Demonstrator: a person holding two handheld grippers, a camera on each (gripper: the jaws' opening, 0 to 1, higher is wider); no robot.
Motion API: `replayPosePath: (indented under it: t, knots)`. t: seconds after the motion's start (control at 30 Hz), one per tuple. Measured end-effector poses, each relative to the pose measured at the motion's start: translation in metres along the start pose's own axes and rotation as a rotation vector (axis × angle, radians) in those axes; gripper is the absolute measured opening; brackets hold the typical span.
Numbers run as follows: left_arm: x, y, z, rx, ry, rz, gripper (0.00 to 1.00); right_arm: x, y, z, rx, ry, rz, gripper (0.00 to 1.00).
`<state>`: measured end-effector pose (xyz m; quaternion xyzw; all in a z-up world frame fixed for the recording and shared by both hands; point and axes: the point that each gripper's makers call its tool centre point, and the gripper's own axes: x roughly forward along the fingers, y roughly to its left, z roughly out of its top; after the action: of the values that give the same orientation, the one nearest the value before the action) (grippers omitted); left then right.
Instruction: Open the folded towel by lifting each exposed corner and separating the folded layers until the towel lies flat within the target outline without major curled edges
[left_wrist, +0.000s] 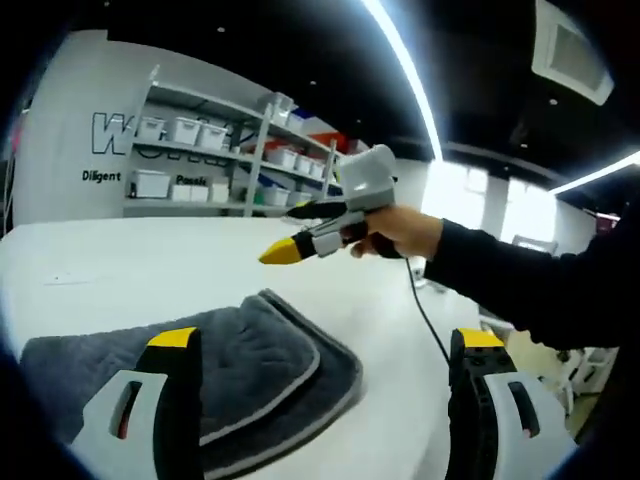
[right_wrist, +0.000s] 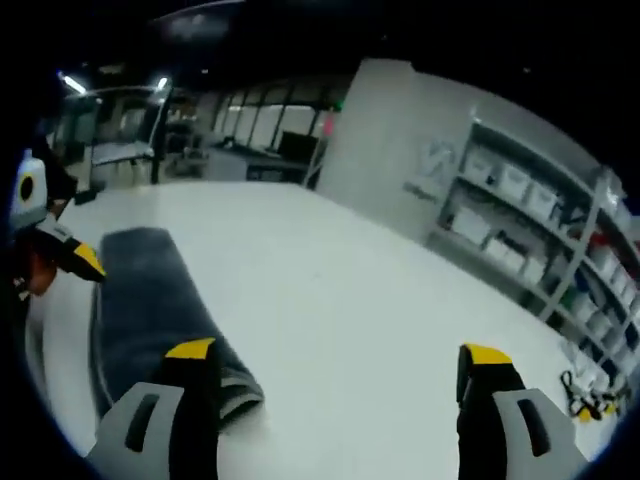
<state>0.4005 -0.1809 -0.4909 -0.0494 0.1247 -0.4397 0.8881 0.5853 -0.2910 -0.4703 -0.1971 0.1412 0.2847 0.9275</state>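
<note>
One folded grey towel (left_wrist: 250, 370) lies on one white table (left_wrist: 130, 265).

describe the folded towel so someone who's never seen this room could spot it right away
Start at the big white table in front of the shelving with white bins. Near the table's edge lies the towel, dark grey and plush, folded into layers with rounded corners. Its pale grey stitched border sets it apart; it is the one soft, dark thing on the white surface.

A broad white table (left_wrist: 150, 265) spans the middle and lower part of the left gripper view. A folded grey towel (left_wrist: 255, 365) with a pale bound edge lies directly on it at lower left. In the right gripper view the towel (right_wrist: 150, 310) lies at the left of the table (right_wrist: 340, 300).
</note>
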Motion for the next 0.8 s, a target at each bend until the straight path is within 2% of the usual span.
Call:
replayPosePath:
  t: [0.27,0.37,0.47,0.53,0.6,0.73,0.8]
  knots:
    - [-0.017,0.02,0.015,-0.007,-0.025,0.025,1.0,-0.019,0.01,0.016,0.006,-0.045,-0.026,1.0]
    - [-0.025,0.027,0.014,-0.005,-0.012,0.034,1.0,-0.026,0.014,0.02,0.04,-0.067,-0.033,1.0]
    - [-0.033,0.037,0.013,-0.002,-0.002,0.052,1.0,-0.036,0.021,0.021,0.073,-0.087,-0.05,1.0]
    - [-0.039,0.046,0.013,-0.028,0.003,0.072,1.0,-0.041,0.025,0.02,0.101,-0.098,-0.066,1.0]
    - [-0.044,0.054,0.013,-0.042,0.002,0.092,1.0,-0.053,0.041,0.017,0.099,-0.109,-0.077,1.0]
    - [-0.06,0.072,0.016,-0.061,-0.022,0.138,1.0,-0.058,0.05,0.015,0.098,-0.107,-0.096,1.0]
    - [-0.067,0.078,0.017,-0.074,-0.034,0.157,1.0,-0.064,0.052,0.018,0.108,-0.127,-0.12,1.0]
